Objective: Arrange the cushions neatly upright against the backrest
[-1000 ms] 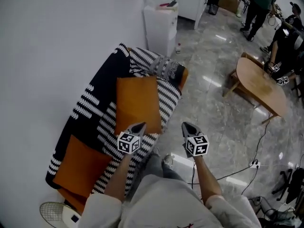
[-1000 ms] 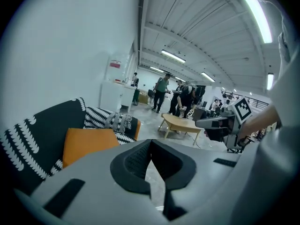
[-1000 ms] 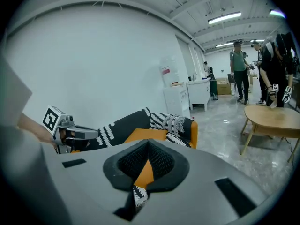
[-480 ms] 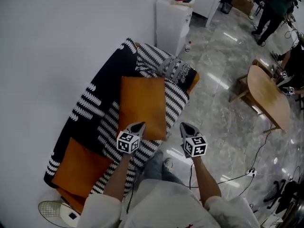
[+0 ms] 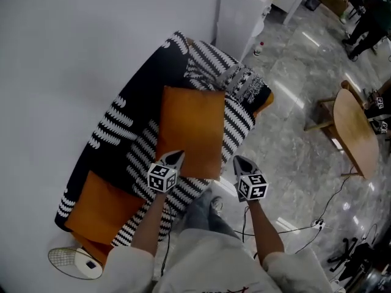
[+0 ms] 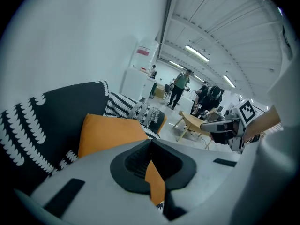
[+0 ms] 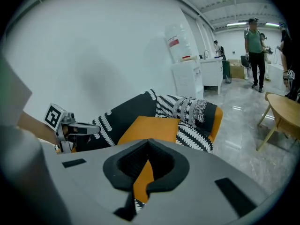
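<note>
cushion (image 5: 190, 130) flat on sofa (image 5: 122, 124) seat, second cushion (image 5: 101, 203) at near end, table (image 5: 357, 133) right

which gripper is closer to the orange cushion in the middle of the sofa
Left. The left gripper has its tip over the middle orange cushion at its near edge in the head view; the right gripper sits just off its near right corner.

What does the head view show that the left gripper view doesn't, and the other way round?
Only the head view: a second orange cushion at the sofa's lower-left end. Only the left gripper view: the ceiling lights. Both: the middle orange cushion on the black-and-white patterned sofa, and the wooden table.
</note>
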The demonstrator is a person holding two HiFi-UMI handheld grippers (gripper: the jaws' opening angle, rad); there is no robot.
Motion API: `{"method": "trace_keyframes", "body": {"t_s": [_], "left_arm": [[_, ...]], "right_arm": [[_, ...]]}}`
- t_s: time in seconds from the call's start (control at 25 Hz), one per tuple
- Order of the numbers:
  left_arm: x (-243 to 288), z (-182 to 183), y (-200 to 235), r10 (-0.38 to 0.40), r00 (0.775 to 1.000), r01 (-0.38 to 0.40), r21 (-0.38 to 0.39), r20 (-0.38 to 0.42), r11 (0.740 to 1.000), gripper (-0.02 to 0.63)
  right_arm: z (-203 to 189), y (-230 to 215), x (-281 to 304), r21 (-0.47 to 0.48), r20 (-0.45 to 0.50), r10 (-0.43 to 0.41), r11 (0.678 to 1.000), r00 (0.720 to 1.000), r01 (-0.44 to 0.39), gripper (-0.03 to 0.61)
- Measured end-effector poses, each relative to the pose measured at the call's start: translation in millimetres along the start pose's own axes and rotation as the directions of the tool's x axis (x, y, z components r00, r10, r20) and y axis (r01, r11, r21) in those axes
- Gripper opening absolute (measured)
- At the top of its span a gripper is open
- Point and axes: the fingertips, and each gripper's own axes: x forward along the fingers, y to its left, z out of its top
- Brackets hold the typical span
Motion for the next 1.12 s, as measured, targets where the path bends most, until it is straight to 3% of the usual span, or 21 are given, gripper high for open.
{"method": "trace_keyframes", "body": {"t_s": [0.32, 0.56, 0.84, 1.12], "left_arm": [[11.8, -30.5, 49.2, 0.065, 0.998, -0.067, -0.103, -0.027, 0.992, 0.031], [20.3, -45.0, 68.5, 0.063, 0.997, -0.069, -0.153, -0.043, 0.986, 0.031], [32.5, -34.1, 77.0, 0.060, 0.998, -0.064, -0.161, -0.029, 0.985, 0.031], [33.6, -22.9, 89.0, 0.130, 0.991, -0.133, -0.179, -0.028, 0.975, 0.031]], "right_arm": [[-22.2, -7.0, 51.7, 0.009, -0.103, 0.032, 0.999, 0.994, -0.031, 0.028], [-30.1, 1.4, 80.6, 0.010, -0.148, 0.045, 0.999, 0.988, -0.044, 0.028], [-23.3, -6.9, 93.6, 0.007, -0.149, 0.034, 0.999, 0.988, -0.034, 0.028], [2.7, -20.4, 117.2, 0.004, -0.132, 0.065, 0.998, 0.989, -0.065, 0.028]]}}
